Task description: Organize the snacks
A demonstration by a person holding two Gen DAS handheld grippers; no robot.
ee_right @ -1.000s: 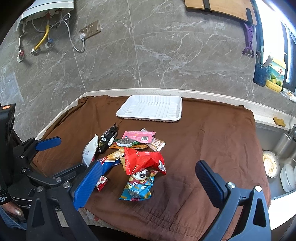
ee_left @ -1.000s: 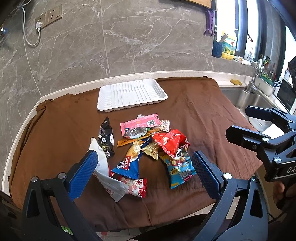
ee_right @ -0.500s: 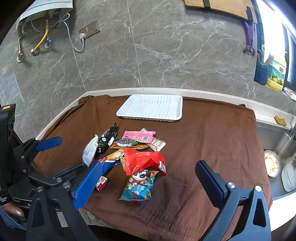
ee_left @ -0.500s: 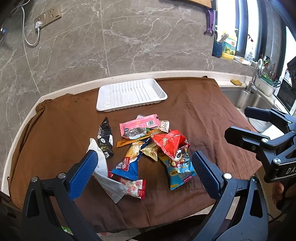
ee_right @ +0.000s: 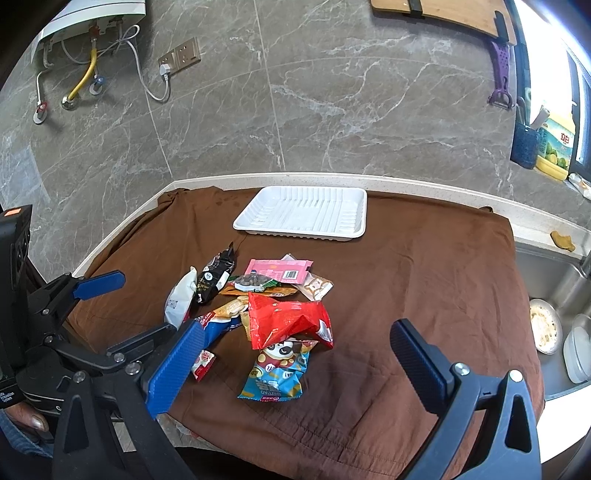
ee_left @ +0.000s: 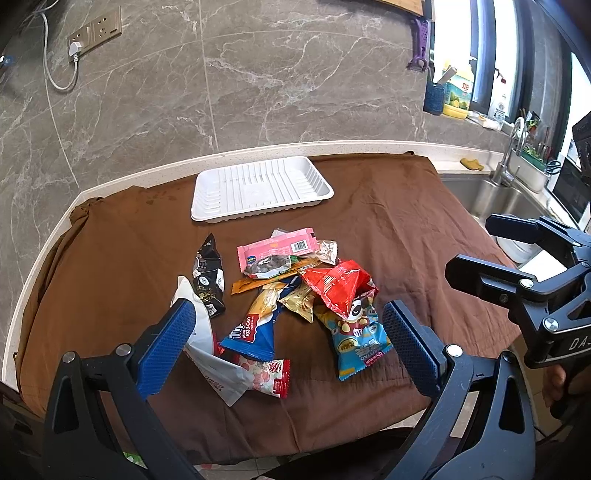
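Observation:
A pile of snack packets lies on the brown cloth point(ee_left: 388, 221): a red bag point(ee_left: 338, 286) point(ee_right: 286, 319), a blue cartoon bag point(ee_left: 356, 341) point(ee_right: 277, 373), a pink packet point(ee_left: 277, 247) point(ee_right: 279, 269), a black packet point(ee_left: 208, 273) point(ee_right: 214, 275), a blue roll-cake packet point(ee_left: 255, 328) and a white pouch point(ee_left: 207, 354) point(ee_right: 181, 299). An empty white tray point(ee_left: 258, 188) point(ee_right: 303, 214) sits behind them. My left gripper point(ee_left: 286, 339) is open and empty, near the pile's front. My right gripper point(ee_right: 295, 369) is open and empty, over the pile's front right.
A marble wall with a socket point(ee_left: 94, 31) stands behind the counter. A steel sink point(ee_right: 554, 288) with bowls lies to the right, with a tap point(ee_left: 511, 147) and bottles beyond. The counter's front edge is just below the grippers.

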